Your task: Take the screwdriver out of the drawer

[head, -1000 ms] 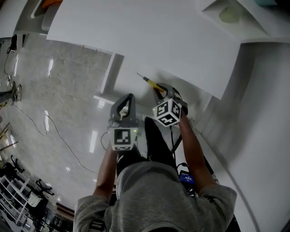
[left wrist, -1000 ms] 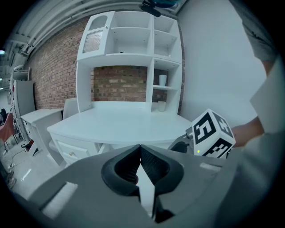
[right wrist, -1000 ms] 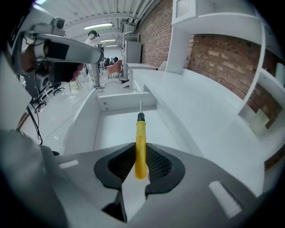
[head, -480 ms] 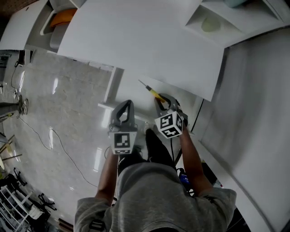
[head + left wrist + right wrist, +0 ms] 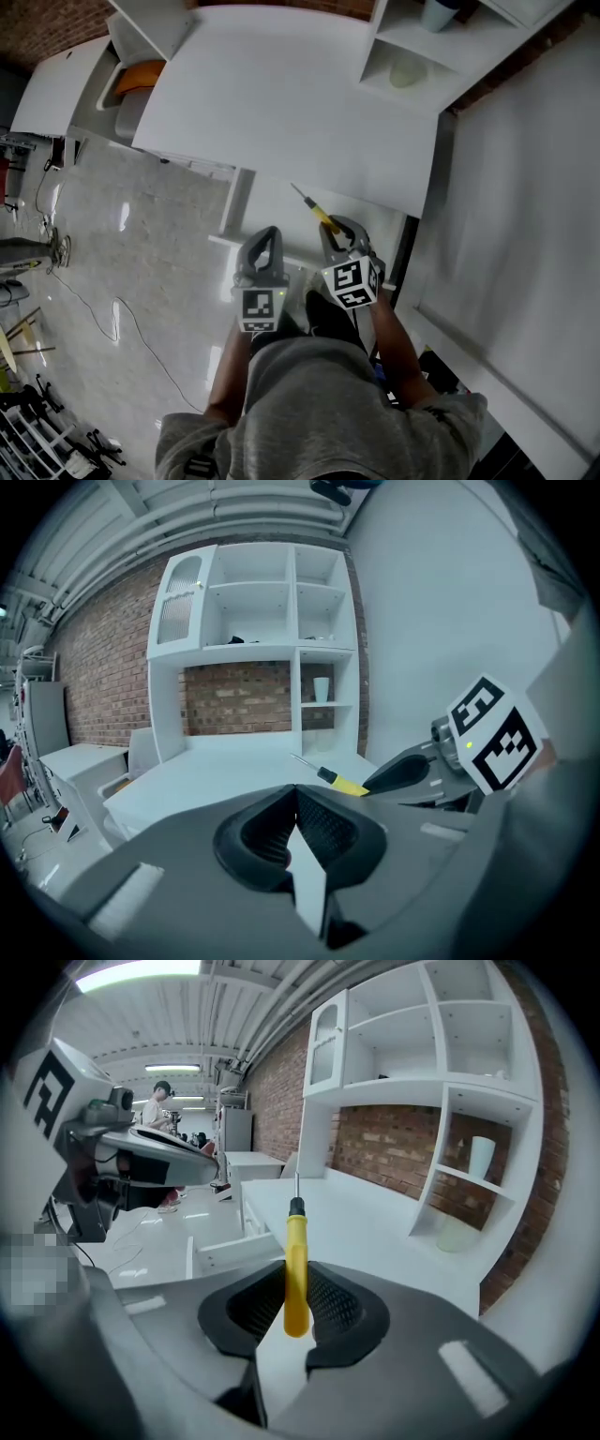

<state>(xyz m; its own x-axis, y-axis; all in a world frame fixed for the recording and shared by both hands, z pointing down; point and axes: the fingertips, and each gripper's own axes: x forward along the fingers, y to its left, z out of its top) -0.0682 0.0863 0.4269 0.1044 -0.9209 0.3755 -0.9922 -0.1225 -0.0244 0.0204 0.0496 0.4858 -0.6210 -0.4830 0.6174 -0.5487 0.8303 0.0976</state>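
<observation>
Currently right tool (image 5: 293, 1299) clamps screwdriver (image 5: 296, 1241) by handle end, above drawer (image 5: 267, 202); left tool (image 5: 296, 822) closed, empty. Risk: narrow grip, shaft may pivot, or tip snags tabletop (image 5: 281, 94) edge.

Screwdriver (image 5: 322, 217) handle end hidden within right gripper (image 5: 337, 234) jaws; shelf cup (image 5: 436, 13) cut by top edge.

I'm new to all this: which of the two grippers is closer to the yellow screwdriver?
Right. The right gripper has its jaws shut on the screwdriver; the left gripper hangs empty beside it, jaws together.
</observation>
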